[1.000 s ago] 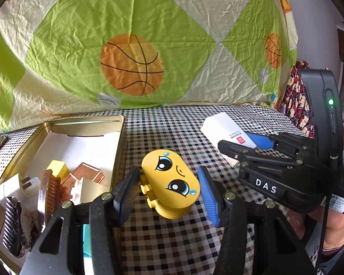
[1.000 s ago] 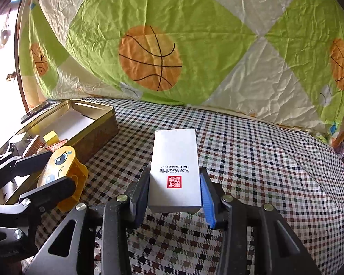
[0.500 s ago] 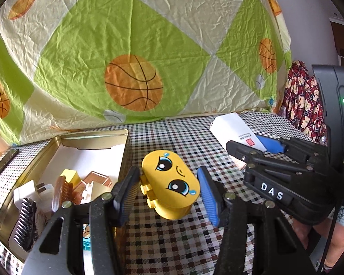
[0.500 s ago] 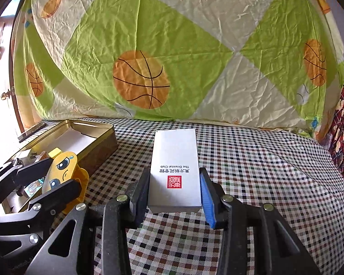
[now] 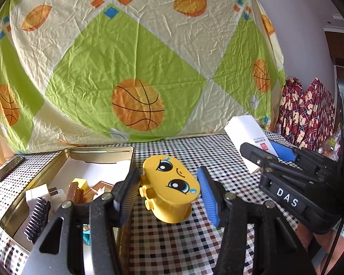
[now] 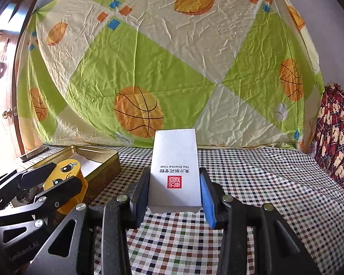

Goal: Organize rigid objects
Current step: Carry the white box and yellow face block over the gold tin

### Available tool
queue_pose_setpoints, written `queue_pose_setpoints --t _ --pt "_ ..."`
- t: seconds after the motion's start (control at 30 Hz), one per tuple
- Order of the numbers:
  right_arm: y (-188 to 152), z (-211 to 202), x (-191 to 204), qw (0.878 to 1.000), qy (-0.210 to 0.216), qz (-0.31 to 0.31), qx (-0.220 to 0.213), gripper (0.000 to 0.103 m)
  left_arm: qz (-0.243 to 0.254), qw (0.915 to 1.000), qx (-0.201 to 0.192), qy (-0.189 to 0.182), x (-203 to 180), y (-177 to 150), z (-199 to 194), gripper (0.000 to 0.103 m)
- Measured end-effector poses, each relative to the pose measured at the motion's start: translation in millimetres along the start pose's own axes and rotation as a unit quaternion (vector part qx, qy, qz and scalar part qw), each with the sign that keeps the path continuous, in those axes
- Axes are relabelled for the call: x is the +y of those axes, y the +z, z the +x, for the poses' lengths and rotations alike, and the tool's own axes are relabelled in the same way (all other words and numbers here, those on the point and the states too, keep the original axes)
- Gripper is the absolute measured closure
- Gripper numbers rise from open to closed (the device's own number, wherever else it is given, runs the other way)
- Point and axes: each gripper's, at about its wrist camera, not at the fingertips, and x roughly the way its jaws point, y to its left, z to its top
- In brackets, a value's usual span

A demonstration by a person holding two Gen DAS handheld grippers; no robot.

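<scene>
Both loads now ride higher above the table: left gripper (image 5: 169, 189) pinching yellow toy block (image 5: 170, 189), right gripper (image 6: 174, 192) pinching white box (image 6: 174, 171), both likely bound for the tin (image 5: 98, 152).

Your yellow toy (image 5: 170, 189), a cartoon face on top, sits tilted at centre frame, off the cloth. Your white box (image 6: 174, 170), red stamp near you, stands centre in the right view.
</scene>
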Motion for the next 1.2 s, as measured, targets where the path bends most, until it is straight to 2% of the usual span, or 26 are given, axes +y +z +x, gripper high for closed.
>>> queue_pose_setpoints --t 0.8,1.2 --pt "-6.1 -18.8 14.5 1.000 0.019 -0.011 -0.012 0.060 -0.023 0.9996 -0.013 -0.005 9.1 -6.6 -26.6 0.051" --pt "-6.9 -13.2 49.9 0.998 0.052 -0.039 -0.010 0.060 -0.058 0.9982 -0.010 0.011 46.8 -8.5 -41.1 0.051"
